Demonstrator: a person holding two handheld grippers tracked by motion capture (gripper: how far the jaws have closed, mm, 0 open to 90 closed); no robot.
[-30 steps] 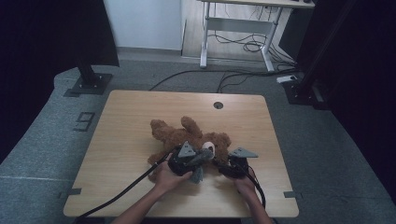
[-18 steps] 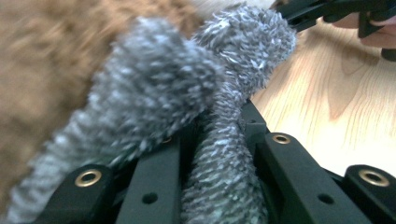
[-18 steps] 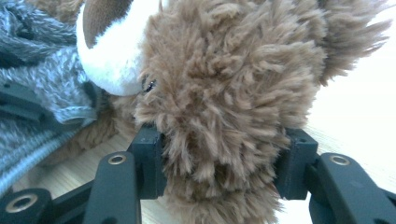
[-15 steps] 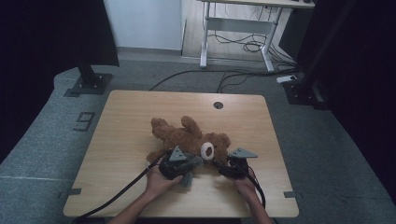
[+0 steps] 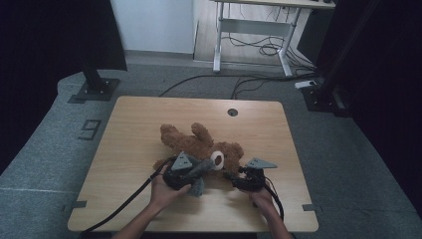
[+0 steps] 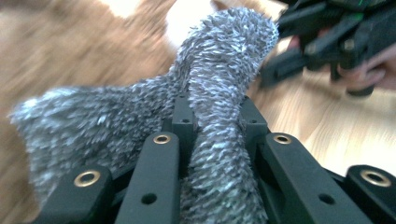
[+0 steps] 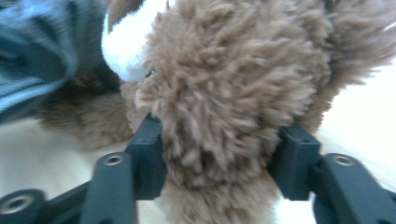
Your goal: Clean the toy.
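A brown teddy bear [image 5: 201,144] lies on the wooden table [image 5: 134,129], its head toward the person. My left gripper [image 5: 195,174] is shut on a grey fuzzy cloth [image 5: 199,169]; in the left gripper view the cloth [image 6: 224,70] stands up from between the jaws [image 6: 212,116]. My right gripper [image 5: 232,175] sits at the bear's head. Its jaws [image 7: 219,149] have just been opening, but a thick brown furry part of the bear [image 7: 224,93] still fills the gap and both pads touch it. The grey cloth [image 7: 32,51] lies beside the bear's white patch [image 7: 123,46].
Black cables trail from both grippers toward the table's front edge. A round cable hole [image 5: 232,112] sits near the far edge. Bare wood lies left of and behind the bear. A desk frame [image 5: 249,35] and floor cables stand beyond the table.
My left gripper has shifted a little to the left with the grey cloth in it. The right hand and the bear have stayed put.
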